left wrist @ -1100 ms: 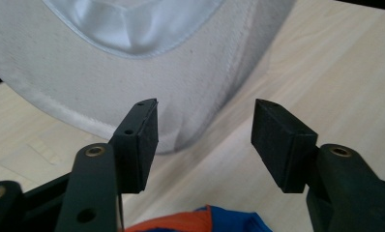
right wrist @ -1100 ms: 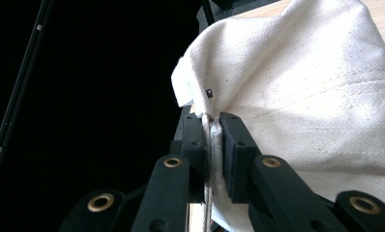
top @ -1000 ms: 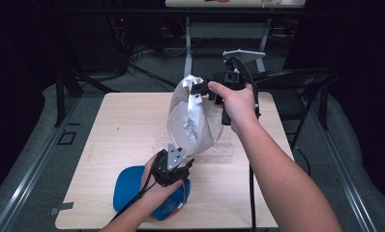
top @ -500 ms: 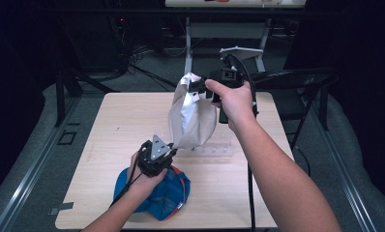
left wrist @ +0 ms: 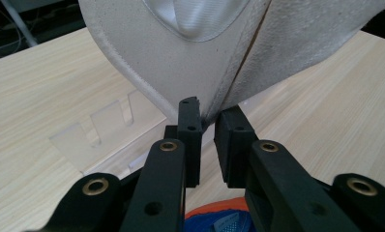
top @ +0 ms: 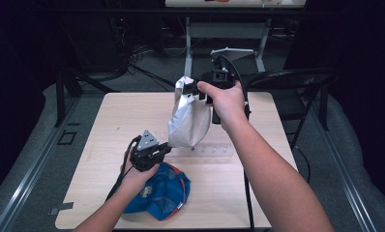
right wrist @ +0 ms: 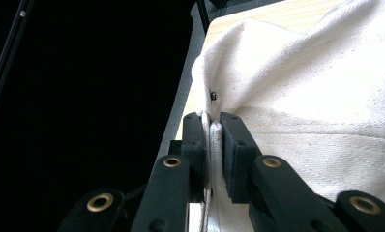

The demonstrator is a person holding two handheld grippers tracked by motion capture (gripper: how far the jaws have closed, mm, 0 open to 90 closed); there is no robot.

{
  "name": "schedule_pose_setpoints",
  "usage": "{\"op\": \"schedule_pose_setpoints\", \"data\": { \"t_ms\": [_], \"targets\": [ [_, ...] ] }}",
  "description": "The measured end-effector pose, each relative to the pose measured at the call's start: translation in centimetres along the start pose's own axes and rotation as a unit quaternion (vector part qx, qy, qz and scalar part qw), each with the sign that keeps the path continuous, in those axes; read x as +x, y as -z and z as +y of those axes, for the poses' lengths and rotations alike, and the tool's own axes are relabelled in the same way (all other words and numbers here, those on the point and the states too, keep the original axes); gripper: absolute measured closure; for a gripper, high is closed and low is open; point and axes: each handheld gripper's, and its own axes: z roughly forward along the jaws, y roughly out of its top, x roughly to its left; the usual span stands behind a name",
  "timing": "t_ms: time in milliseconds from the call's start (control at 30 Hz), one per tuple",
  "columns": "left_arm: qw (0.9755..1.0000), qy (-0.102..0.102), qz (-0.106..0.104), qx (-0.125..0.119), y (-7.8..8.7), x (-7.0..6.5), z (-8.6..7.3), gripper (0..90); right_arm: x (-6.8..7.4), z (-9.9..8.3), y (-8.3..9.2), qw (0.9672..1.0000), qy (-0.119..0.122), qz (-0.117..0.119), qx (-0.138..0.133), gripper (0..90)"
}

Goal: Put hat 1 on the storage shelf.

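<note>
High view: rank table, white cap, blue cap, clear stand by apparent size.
1. Table, by far the largest.
2. White cap and blue cap: alike. The white one hangs raised, nearer the camera; the blue one is partly hidden.
3. Clear stand, smallest.

We see a pale wooden bench (top: pixel 132 121) with a light grain and a rectangular top, its far edge running toward a dark floor strewn with cables. A blue cap (top: pixel 161 193) with orange trim lies directly on it near the front edge, left of the middle. A clear plastic stand (top: pixel 214 151) rests flat on the bench near its centre, just beyond the cap; in the left gripper view we make out its transparent base and small upright tabs (left wrist: pixel 96 133) against the wood. The same view shows a sliver of the cap (left wrist: pixel 219 222) at the bottom. A folding chair (top: pixel 297 82) stands beside the right far corner.
</note>
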Motion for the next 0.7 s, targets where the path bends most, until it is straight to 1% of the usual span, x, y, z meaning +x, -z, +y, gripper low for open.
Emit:
{"op": "schedule_pose_setpoints", "data": {
  "t_ms": [100, 133, 167, 333, 367, 500, 533, 567, 600, 667, 700],
  "targets": [
    [1.0, 0.001, -0.004, 0.002, -0.3, 0.0, -0.1, 81.8, -0.2, 0.0, -0.2, 1.0, 0.001, -0.004, 0.002, 81.6],
    [1.0, 0.004, -0.007, 0.0, -0.5, -0.1, -0.1, 81.8, -0.2, 0.0, -0.2, 1.0, 0.001, -0.006, 0.0, 81.6],
    [0.9999, 0.005, -0.016, 0.001, -0.8, -0.3, -0.2, 82.0, -0.4, 0.0, -0.3, 1.0, 0.0, -0.007, 0.0, 81.6],
    [0.9996, 0.006, -0.027, 0.001, -1.5, -0.6, -0.2, 82.4, -0.6, 0.0, -0.5, 1.0, -0.002, -0.008, 0.004, 81.5],
    [0.9995, 0.008, -0.029, 0.0, -1.8, -0.8, -0.3, 82.5, -0.7, -0.1, -0.5, 0.9999, -0.001, -0.01, 0.005, 81.5],
    [0.9995, 0.011, -0.03, 0.0, -2.1, -0.8, -0.5, 82.4, -1.0, -0.1, -0.6, 0.9999, -0.002, -0.012, 0.007, 81.5],
    [0.9994, 0.017, -0.032, -0.002, -2.2, -0.7, -0.6, 82.4, -1.1, -0.1, -0.7, 0.9999, -0.003, -0.01, 0.009, 81.5],
    [0.9993, 0.018, -0.032, 0.001, -2.2, -0.6, -0.6, 82.3, -1.2, -0.1, -0.7, 0.9999, -0.004, -0.01, 0.009, 81.5],
    [0.9993, 0.021, -0.031, -0.006, -2.2, -0.6, -0.8, 82.3, -1.3, -0.1, -0.7, 0.9999, -0.005, -0.011, 0.009, 81.5],
    [0.9993, 0.024, -0.027, -0.006, -2.2, -0.6, -0.9, 82.5, -1.4, 0.0, -0.9, 0.9999, -0.006, -0.01, 0.01, 81.5],
    [0.9994, 0.026, -0.02, -0.009, -2.1, -0.7, -0.9, 82.6, -1.5, 0.0, -0.9, 0.9999, -0.007, -0.01, 0.011, 81.5]
  ]
}}
